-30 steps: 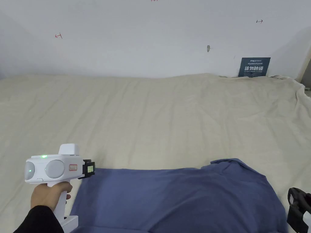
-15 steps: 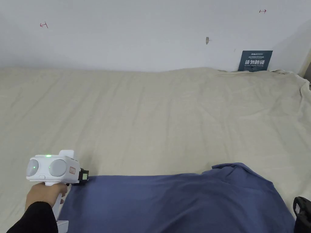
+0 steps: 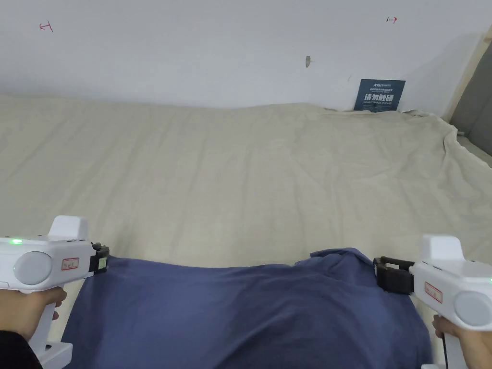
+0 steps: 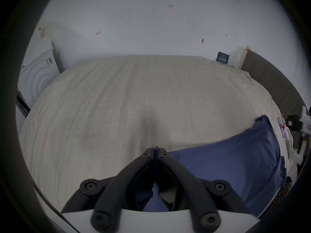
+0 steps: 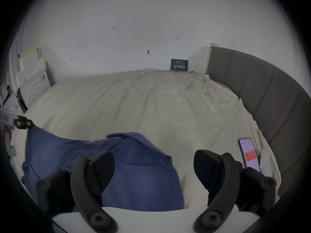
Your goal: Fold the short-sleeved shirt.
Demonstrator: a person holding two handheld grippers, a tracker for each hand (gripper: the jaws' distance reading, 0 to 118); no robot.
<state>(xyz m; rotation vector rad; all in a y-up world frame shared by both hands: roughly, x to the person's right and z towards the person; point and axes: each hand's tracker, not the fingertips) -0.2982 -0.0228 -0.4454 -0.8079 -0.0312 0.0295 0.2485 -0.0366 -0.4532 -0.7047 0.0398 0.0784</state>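
Note:
A blue short-sleeved shirt [image 3: 250, 312] lies spread across the near part of a bed covered by a cream sheet [image 3: 240, 173]. My left gripper [image 3: 102, 259] pinches the shirt's far left corner; in the left gripper view its jaws meet on a thin fold of the blue cloth [image 4: 156, 157]. My right gripper [image 3: 387, 275] hovers at the shirt's far right edge, beside a rumpled sleeve [image 3: 336, 257]. In the right gripper view the right gripper [image 5: 154, 167] stands wide open over the shirt [image 5: 134, 169] with nothing between its jaws.
A white wall runs behind the bed, with a dark blue sign [image 3: 379, 95] leaning on it. A grey padded headboard [image 5: 260, 102] borders the right side. A phone [image 5: 249, 154] with a lit screen lies near the right edge. A white appliance [image 4: 37, 78] stands at the left.
The right gripper has come up from the lower right corner to the shirt's far right edge. The left gripper still holds the left corner. The head camera has turned somewhat.

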